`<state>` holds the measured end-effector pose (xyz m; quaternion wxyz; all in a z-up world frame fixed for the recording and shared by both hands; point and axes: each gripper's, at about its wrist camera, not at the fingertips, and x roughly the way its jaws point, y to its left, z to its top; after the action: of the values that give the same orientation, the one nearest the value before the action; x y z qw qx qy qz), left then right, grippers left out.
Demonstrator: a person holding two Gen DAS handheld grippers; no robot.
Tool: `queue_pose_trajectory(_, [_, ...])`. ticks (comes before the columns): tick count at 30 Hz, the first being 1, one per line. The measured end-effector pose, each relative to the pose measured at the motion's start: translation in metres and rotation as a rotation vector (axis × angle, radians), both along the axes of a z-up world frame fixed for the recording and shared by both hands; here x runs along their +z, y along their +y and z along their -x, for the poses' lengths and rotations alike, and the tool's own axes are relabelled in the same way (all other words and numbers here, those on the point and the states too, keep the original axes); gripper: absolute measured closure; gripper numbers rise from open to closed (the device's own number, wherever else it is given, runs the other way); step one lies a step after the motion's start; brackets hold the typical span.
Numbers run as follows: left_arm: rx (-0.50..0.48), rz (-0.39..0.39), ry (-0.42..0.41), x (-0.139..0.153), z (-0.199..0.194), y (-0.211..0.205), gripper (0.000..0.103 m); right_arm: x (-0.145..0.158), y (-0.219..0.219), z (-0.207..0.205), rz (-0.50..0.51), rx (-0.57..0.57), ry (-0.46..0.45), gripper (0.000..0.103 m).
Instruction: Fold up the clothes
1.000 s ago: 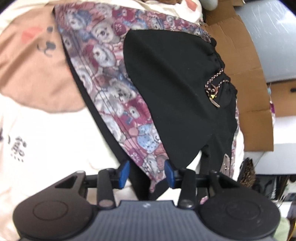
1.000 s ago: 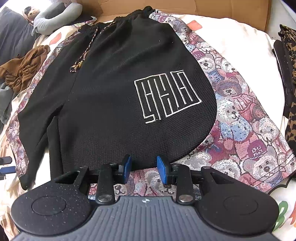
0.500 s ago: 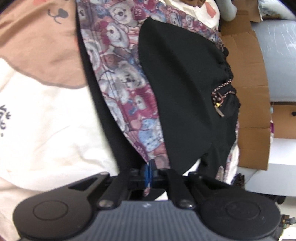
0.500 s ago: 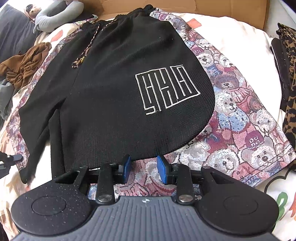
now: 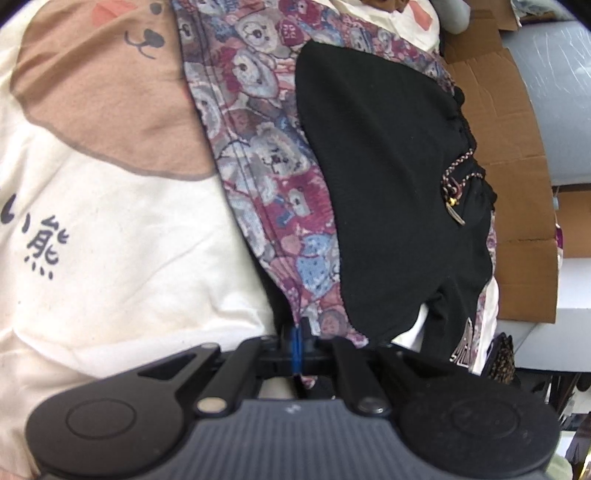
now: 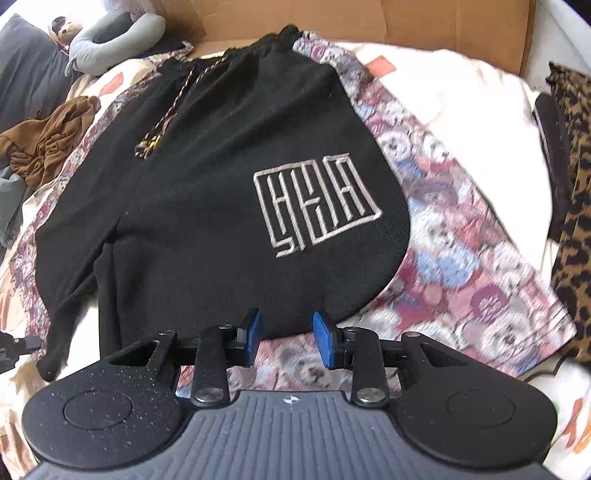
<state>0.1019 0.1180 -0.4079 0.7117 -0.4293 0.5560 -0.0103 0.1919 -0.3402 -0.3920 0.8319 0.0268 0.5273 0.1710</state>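
Black shorts (image 6: 207, 221) with a white block logo (image 6: 321, 206), a braided drawstring (image 6: 159, 133) and bear-print side panels (image 6: 461, 258) lie flat on the bed. In the left wrist view the shorts (image 5: 388, 184) run away from me, bear-print panel (image 5: 266, 166) on the left. My left gripper (image 5: 297, 343) is shut on the hem corner of that panel. My right gripper (image 6: 288, 334) stands open just above the hem of the leg that bears the logo, with black and bear-print cloth showing between its blue pads (image 6: 253, 330), which do not press on it.
The shorts rest on a cream bedsheet (image 5: 129, 240) with a brown bear drawing. Cardboard (image 6: 443, 29) lines the far side. A brown garment (image 6: 55, 140) and grey pillow (image 6: 114, 40) lie far left; leopard-print cloth (image 6: 576, 184) lies at the right edge.
My left gripper's jaws have closed on the bear-print hem, which lay between them a second ago. The right gripper has stayed open and sits slightly nearer the hem.
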Motion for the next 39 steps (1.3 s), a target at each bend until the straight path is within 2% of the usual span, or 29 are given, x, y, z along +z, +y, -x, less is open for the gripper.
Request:
queue_pose_trajectory(5, [-0.029, 0.022, 0.005, 0.002, -0.007, -0.002, 0.095, 0.004, -0.010, -0.015, 0.048, -0.023, -0.054, 0.065])
queue_pose_trajectory(9, [-0.067, -0.027, 0.000, 0.017, -0.011, 0.002, 0.080, 0.010, -0.019, -0.030, 0.074, -0.066, -0.102, 0.064])
queue_pose_trajectory(11, [-0.079, -0.057, -0.004, 0.025, -0.013, 0.007, 0.079, 0.011, -0.024, -0.035, 0.104, -0.078, -0.126, 0.061])
queue_pose_trajectory(17, [-0.099, -0.128, -0.036, 0.044, -0.022, 0.024, 0.079, 0.007, -0.050, -0.043, 0.166, -0.143, -0.153, 0.060])
queue_pose_trajectory(20, [-0.100, -0.155, -0.063, 0.054, -0.024, 0.031, 0.077, -0.006, -0.066, -0.045, 0.205, -0.186, -0.127, 0.061])
queue_pose_trajectory(22, [-0.101, -0.176, -0.077, 0.060, -0.027, 0.034, 0.074, -0.015, -0.077, -0.046, 0.184, -0.236, -0.087, 0.062])
queue_pose_trajectory(24, [-0.104, -0.194, -0.081, 0.063, -0.033, 0.035, 0.073, -0.018, -0.079, -0.044, 0.202, -0.228, -0.107, 0.064])
queue_pose_trajectory(28, [-0.123, -0.238, -0.083, 0.065, -0.051, 0.038, 0.073, -0.021, -0.071, -0.041, 0.343, -0.193, -0.169, 0.064])
queue_pose_trajectory(32, [-0.153, -0.282, -0.086, 0.062, -0.080, 0.042, 0.073, -0.021, -0.078, -0.044, 0.367, -0.185, -0.163, 0.065])
queue_pose_trajectory(33, [-0.159, -0.298, -0.086, 0.061, -0.088, 0.043, 0.073, -0.020, -0.078, -0.045, 0.380, -0.179, -0.161, 0.069])
queue_pose_trajectory(36, [-0.164, -0.339, -0.098, 0.062, -0.116, 0.045, 0.073, -0.019, -0.075, -0.048, 0.392, -0.213, -0.150, 0.088])
queue_pose_trajectory(39, [-0.178, -0.373, -0.126, 0.067, -0.143, 0.045, 0.073, -0.015, -0.075, -0.048, 0.358, -0.257, -0.124, 0.090])
